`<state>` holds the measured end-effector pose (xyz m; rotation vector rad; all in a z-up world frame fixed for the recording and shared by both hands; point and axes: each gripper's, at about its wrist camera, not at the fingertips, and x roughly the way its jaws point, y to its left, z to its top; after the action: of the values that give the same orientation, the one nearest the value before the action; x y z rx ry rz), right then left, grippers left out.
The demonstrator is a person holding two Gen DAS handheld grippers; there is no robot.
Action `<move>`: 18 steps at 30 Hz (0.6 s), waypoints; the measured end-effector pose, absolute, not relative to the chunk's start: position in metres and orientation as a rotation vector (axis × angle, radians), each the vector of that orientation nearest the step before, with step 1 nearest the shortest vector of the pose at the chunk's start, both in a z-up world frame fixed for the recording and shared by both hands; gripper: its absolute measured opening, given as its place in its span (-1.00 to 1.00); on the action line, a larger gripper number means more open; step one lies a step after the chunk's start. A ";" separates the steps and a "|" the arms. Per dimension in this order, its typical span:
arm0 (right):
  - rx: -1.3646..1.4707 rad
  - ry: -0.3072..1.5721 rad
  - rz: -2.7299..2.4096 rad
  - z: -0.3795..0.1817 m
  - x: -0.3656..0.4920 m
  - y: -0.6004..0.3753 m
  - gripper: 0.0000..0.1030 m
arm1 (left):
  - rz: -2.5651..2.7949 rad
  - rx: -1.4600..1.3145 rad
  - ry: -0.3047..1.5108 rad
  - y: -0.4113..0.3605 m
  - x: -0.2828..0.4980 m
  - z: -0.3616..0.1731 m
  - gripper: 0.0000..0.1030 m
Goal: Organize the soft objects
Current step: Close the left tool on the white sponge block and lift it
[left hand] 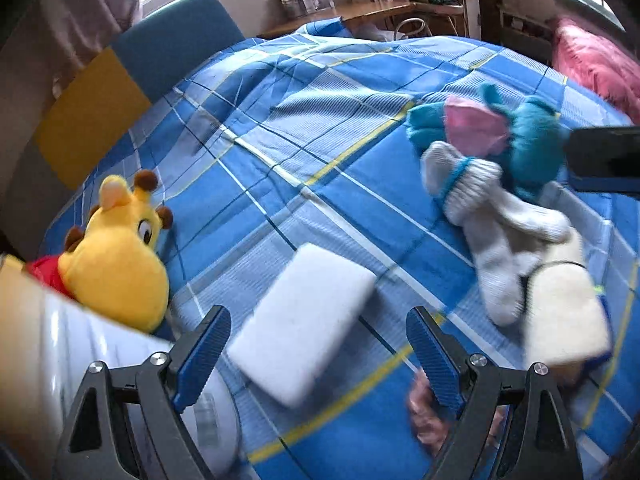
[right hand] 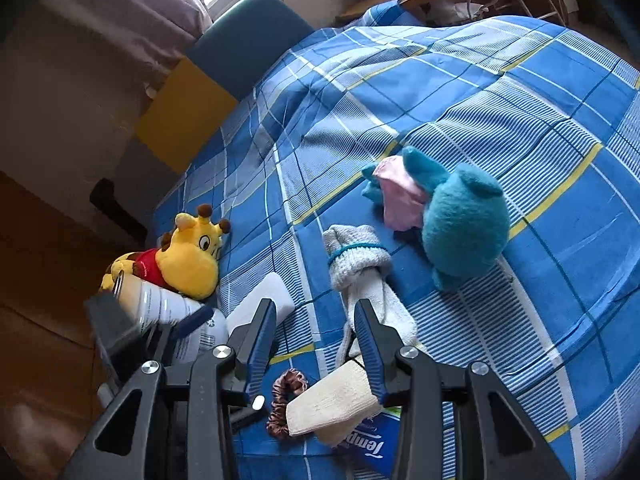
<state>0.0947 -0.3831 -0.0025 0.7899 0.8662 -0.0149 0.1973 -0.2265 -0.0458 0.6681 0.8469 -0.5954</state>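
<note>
left gripper [left hand: 318, 354]: jaws wide, over white sponge [left hand: 304, 324], no grip | right gripper [right hand: 316, 336]: jaws part-open, empty

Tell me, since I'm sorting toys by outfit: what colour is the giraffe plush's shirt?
Red. The giraffe plush shows its shirt best in the right wrist view.

Bare blue plaid bedspread [left hand: 320, 92] lies beyond the left gripper [left hand: 318, 344]; white sponge [left hand: 304, 320] between its jaws, giraffe plush [left hand: 120, 264] left, socks [left hand: 488, 232] right.
</note>
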 end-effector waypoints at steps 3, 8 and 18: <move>0.808 0.871 -0.003 -0.004 0.095 -0.383 -0.21 | -0.592 0.678 0.879 -0.231 0.212 -0.056 0.75; 0.829 0.870 0.001 -0.005 0.095 -0.385 -0.21 | -0.619 0.651 0.922 -0.231 0.228 -0.072 0.75; 0.800 0.873 -0.012 -0.006 0.097 -0.383 -0.21 | -0.665 0.494 0.959 -0.216 0.213 -0.066 0.24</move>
<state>0.0972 -0.3830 -0.0056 0.8002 0.8730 -0.0124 0.2133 -0.2157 -0.0659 0.4943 0.9594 -0.6650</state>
